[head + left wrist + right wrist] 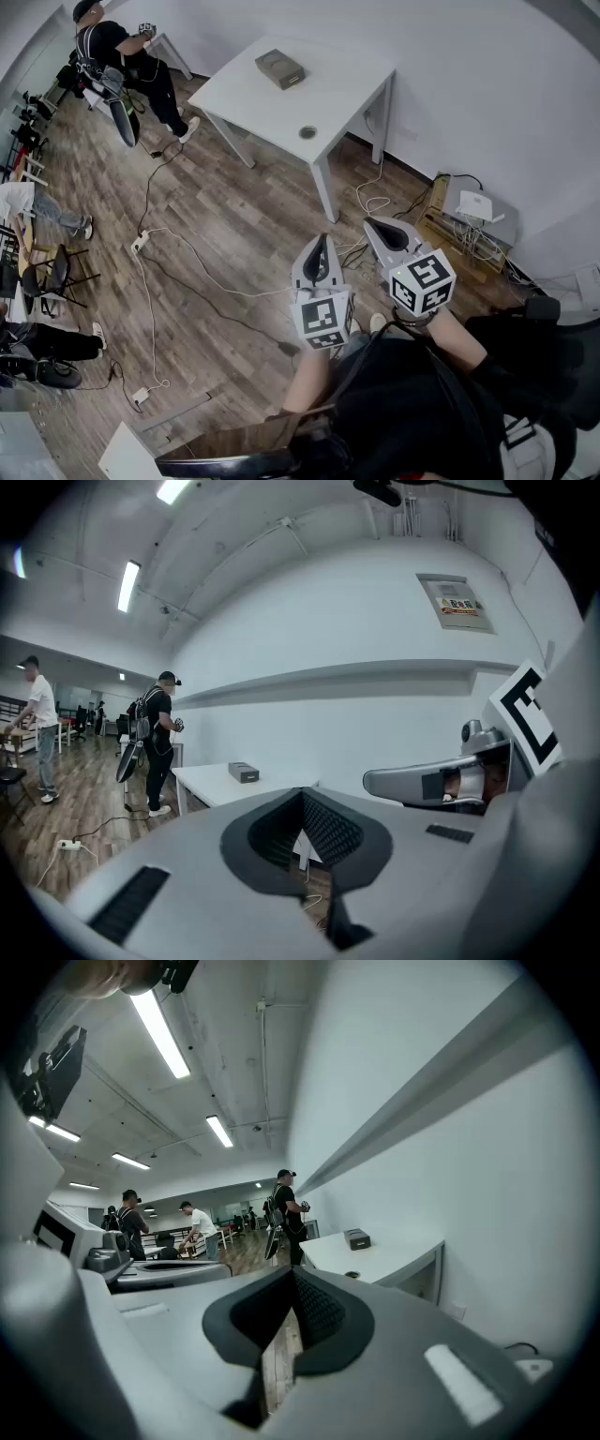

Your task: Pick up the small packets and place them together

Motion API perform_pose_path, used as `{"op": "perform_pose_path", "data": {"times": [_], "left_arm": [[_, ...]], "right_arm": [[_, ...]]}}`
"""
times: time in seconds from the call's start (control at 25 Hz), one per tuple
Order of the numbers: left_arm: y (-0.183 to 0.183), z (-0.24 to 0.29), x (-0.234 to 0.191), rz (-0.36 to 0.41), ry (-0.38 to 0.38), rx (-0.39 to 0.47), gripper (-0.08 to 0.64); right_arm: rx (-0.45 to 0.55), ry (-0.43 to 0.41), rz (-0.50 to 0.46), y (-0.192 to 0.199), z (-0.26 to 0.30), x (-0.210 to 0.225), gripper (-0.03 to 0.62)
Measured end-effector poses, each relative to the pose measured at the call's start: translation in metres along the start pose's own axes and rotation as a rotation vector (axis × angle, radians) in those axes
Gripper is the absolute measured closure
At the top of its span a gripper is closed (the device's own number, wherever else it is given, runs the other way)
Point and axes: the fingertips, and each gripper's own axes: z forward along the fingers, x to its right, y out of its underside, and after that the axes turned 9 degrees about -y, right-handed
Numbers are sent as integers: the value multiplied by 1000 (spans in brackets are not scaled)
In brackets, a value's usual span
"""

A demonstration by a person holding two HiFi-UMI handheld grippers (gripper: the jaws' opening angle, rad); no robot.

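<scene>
A white table (281, 103) stands by the far wall, well apart from both grippers. On it lie a grey-brown box (279, 68) and a small round disc (307, 132). The box (244, 772) (357, 1238) also shows in both gripper views. I cannot make out any small packets. My left gripper (322, 238) (302, 793) is held in the air over the wooden floor, jaws closed, nothing between them. Just to its right, my right gripper (369, 222) (292, 1270) is also shut and empty.
White cables (187, 253) trail across the floor between me and the table. A low wooden rack with devices and wires (469, 220) stands against the wall at right. A person in black (122, 56) stands beyond the table's left end. Chairs (56, 272) line the left side.
</scene>
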Motion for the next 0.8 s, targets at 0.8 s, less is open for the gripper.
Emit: {"op": "perform_pose_path", "data": {"times": [0.8], "left_arm": [[4,1,7,-1,-9,36,563]], "right_arm": [[41,-52,27,-2,-6,3,592]]}}
